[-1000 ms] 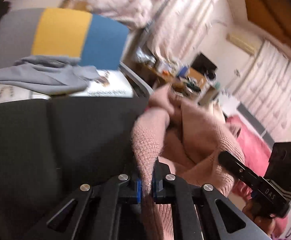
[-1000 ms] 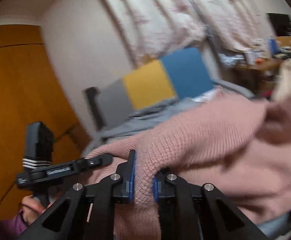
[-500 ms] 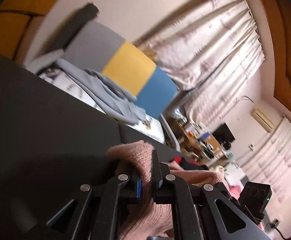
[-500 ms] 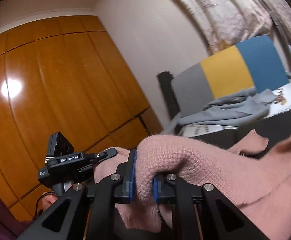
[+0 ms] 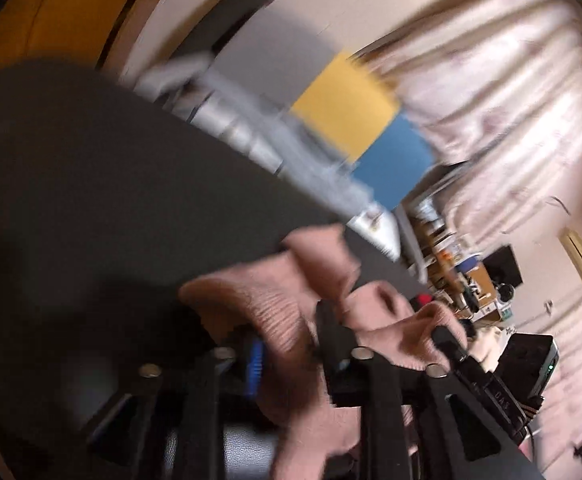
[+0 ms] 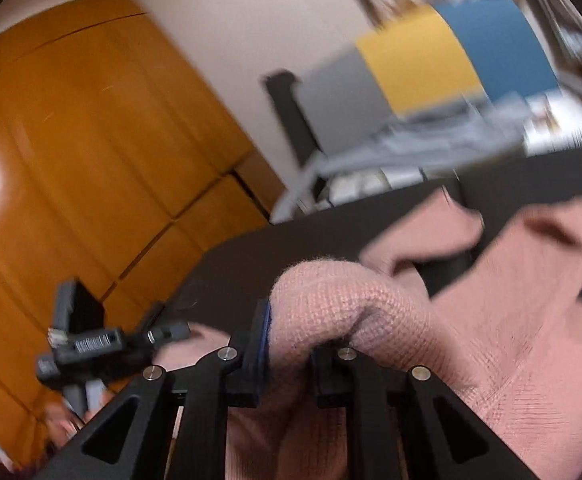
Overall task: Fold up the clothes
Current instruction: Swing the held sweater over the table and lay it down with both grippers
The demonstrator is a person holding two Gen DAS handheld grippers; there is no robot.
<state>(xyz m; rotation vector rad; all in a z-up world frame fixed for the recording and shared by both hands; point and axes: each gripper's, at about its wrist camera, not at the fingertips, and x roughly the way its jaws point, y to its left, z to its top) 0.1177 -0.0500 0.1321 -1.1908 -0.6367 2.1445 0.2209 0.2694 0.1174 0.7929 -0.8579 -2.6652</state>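
A pink sweater (image 6: 491, 320) is spread over the dark table (image 6: 291, 248), filling the lower right of the right wrist view. A fold of it is clamped between the jaws of the right gripper (image 6: 289, 344). Another fold, at lower centre of the blurred left view, is clamped by the left gripper (image 5: 289, 344).

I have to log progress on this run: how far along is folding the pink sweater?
Early. Done: the pink sweater is down on the dark surface. In hand: the left gripper and right gripper each pinch a bunched fold of knit, jaws parted only by the fabric. Left: the sweater lies rumpled, with no neat fold showing, and a grey garment waits behind.
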